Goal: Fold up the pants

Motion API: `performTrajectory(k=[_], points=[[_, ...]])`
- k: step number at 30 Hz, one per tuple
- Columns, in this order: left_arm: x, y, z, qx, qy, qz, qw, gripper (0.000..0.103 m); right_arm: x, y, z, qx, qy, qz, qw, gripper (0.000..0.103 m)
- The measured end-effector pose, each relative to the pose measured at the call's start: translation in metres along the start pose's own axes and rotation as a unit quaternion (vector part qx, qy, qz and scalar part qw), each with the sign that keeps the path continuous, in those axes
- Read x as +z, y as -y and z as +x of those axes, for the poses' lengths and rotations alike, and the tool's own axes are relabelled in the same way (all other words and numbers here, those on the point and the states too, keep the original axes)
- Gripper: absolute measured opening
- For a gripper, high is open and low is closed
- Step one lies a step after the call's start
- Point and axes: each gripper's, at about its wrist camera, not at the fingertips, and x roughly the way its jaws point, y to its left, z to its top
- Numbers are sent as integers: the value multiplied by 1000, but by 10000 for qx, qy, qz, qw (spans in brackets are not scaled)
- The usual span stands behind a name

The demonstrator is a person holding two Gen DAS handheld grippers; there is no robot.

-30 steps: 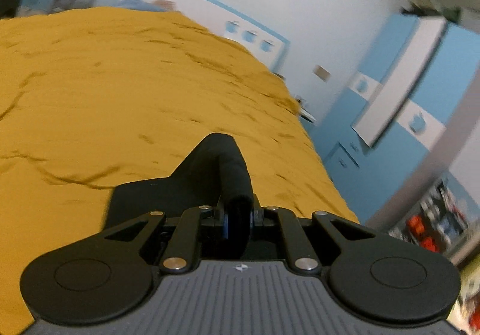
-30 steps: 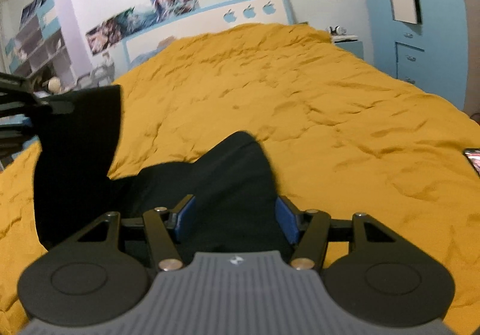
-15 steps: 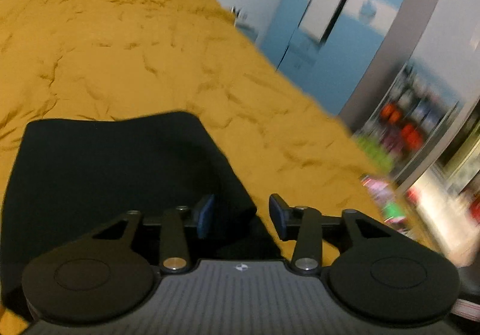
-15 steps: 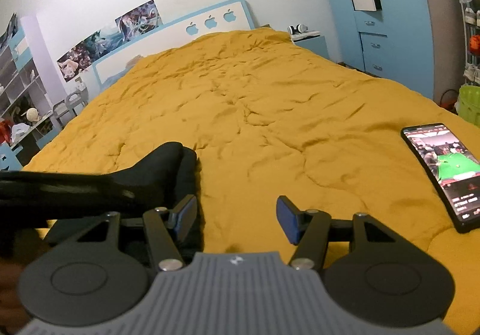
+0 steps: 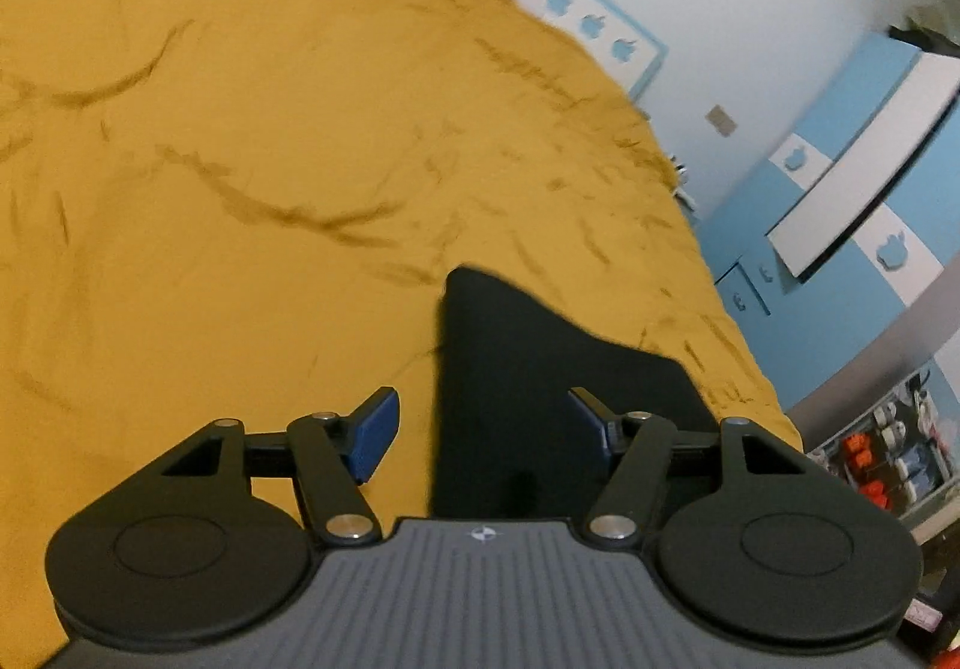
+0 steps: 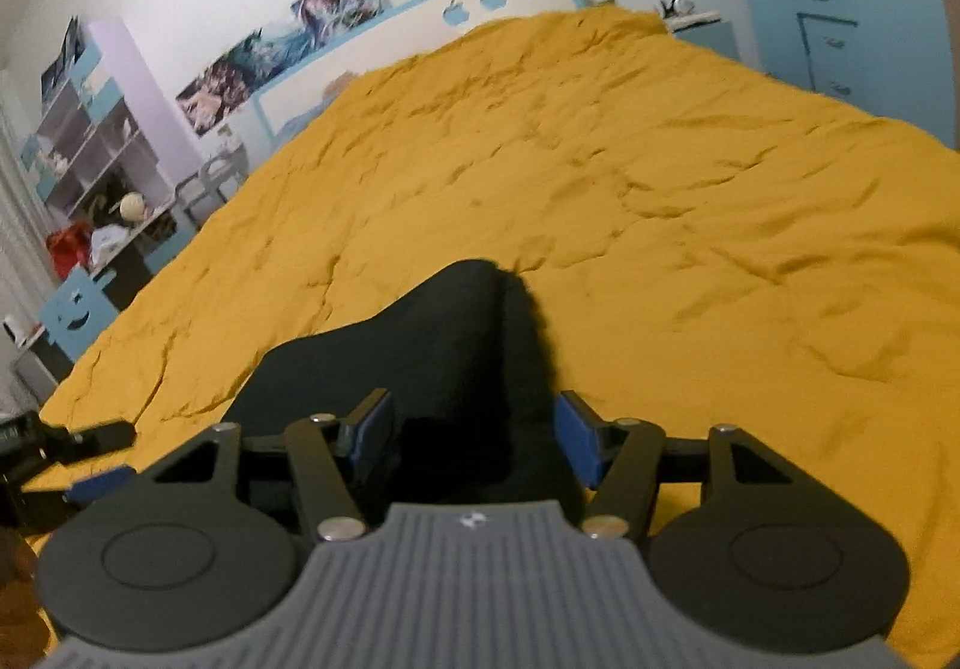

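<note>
Pants (image 6: 444, 363), black, soft and limp, lie bunched on the yellow bed (image 6: 660, 177) under both the left gripper (image 5: 480, 423) and right gripper (image 6: 468, 429), jaws open and empty; I'd pinch a doubled edge, since single layers likely sag.

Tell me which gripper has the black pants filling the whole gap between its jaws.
The right gripper: the pants span its jaws. At the left gripper, yellow bedspread shows beside the cloth.
</note>
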Motion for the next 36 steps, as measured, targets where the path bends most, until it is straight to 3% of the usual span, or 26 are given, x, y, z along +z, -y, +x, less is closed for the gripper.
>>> performTrajectory(k=[1,2,4,8,13,16,17,19,21,22,24,27,29,31,36], points=[[-2,-1,5,-2,-116,-40,9999,74,1,-2,6,-28,-102,24,9999,48],[-3,-1,12,3,-269,-51,9996,74,1,-3,11,-61,-164,51,9998,31],[-7,-1,23,30,-509,-68,9987,74,1,-6,15,-45,-190,74,9998,7],[-9,-7,25,-67,-598,-354,9976,73,4,-7,5,20,-62,130,9999,6],[-8,1,20,-213,-571,-50,9981,73,13,6,-29,445,215,650,9967,6],[-13,7,37,-266,-805,-53,9964,72,6,6,-16,179,-143,388,9990,9],[-16,8,43,-244,-918,-25,9955,72,-1,8,-5,-62,-397,197,9990,16],[-22,11,46,-184,-978,156,9949,70,-8,11,0,-117,-414,42,9991,13],[-26,13,42,-177,-941,350,9948,67,-9,13,-10,-111,-192,90,9997,22],[-26,11,42,-194,-960,346,9946,67,-9,12,-15,-224,-67,69,9997,37],[-25,8,40,-230,-1011,316,9941,66,-9,10,-19,-267,83,-64,9996,39],[-24,12,39,-183,-1055,429,9933,66,-13,13,-13,-239,-74,-208,9995,37],[-24,14,36,-140,-1068,516,9928,66,-15,12,-8,-523,-172,-663,9963,40],[-25,16,35,-95,-1053,609,9925,67,-16,20,-12,-653,-74,-729,9952,44],[-25,23,30,88,-1000,849,9913,68,-14,10,-29,-781,283,-862,9928,42]])
